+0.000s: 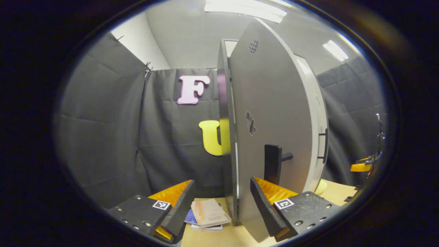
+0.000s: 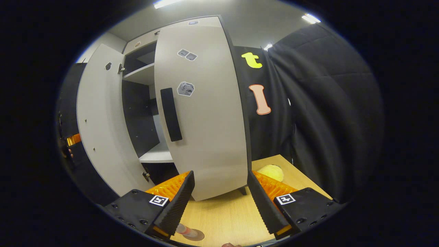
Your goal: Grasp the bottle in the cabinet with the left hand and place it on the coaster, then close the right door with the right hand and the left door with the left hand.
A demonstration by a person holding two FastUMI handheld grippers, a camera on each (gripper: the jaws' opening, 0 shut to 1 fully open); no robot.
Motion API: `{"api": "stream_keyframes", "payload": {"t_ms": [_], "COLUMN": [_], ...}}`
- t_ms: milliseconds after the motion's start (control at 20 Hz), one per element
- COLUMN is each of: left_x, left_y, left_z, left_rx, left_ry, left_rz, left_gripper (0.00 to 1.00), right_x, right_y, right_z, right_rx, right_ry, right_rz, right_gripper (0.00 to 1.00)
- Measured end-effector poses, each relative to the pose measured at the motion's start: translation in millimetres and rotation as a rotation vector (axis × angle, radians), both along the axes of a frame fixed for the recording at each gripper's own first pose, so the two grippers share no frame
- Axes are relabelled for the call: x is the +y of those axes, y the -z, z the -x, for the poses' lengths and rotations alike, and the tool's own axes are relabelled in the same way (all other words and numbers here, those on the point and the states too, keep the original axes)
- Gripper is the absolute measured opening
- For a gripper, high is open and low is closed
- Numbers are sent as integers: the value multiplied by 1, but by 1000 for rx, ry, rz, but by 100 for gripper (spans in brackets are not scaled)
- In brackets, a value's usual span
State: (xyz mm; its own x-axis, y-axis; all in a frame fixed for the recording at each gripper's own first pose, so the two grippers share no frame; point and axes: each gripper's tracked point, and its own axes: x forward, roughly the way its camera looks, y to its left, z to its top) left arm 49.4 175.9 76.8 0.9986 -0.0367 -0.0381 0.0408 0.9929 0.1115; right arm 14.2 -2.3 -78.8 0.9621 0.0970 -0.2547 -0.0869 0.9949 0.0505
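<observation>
left gripper: gaping wide, gripping nothing, facing the left door edge | right gripper: spreading wide, empty, right door standing straight ahead

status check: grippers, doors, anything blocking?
Left gripper open at left door edge. Right gripper open facing right door, near shut. Booklets on table, clear of doors.

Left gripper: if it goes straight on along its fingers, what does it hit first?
Most likely the left door, seen nearly edge-on, its lower edge standing between the open fingers of the left gripper. Depth is unclear; its handle sits slightly right of that line.
</observation>
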Motion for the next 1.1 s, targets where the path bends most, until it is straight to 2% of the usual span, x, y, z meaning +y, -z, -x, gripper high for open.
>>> {"api": "stream_keyframes", "payload": {"t_ms": [50, 100, 250, 300, 350, 400, 500, 550, 600, 750, 800, 850, 1100], "left_x": [-6, -13, -30, -35, -42, -47, -59, -66, -73, -105, -117, -129, -187], "left_y": [0, 0, -1, -2, 0, 1, 4, 3, 2, 5, 5, 8, 15], "left_z": [-1, -3, -4, -4, -4, -4, -2, -4, -6, -16, -22, -27, -26], "left_rx": [3, 5, 4, 4, 4, 4, 8, 10, 9, 17, 22, 32, 37], "left_ry": [7, 12, -5, -18, -31, -42, -68, -81, -93, -107, -111, -114, -150], "left_rz": [1, 0, -12, -13, -14, -14, -14, -17, -23, -46, -48, -44, -27], "left_gripper": [93, 99, 99, 93, 93, 99, 99, 99, 99, 99, 99, 99, 100], "right_x": [-1, -3, -10, -14, -20, -26, -36, -41, -46, -62, -67, -72, -102], "right_y": [0, 1, -2, -3, -5, -5, -7, -9, -10, -17, -18, -20, -16], "right_z": [0, -2, -7, -8, -10, -14, -20, -24, -28, -40, -43, -46, -52], "right_rx": [3, 4, -2, -5, -7, -7, 0, 3, 5, 2, 0, -2, 7], "right_ry": [-3, -6, -16, -18, -19, -22, -34, -42, -51, -74, -80, -85, -109], "right_rz": [-1, -2, -9, -8, -4, -1, -1, -4, -7, -11, -11, -13, 13], "right_gripper": [98, 98, 98, 98, 98, 98, 98, 92, 98, 98, 92, 98, 98]}}
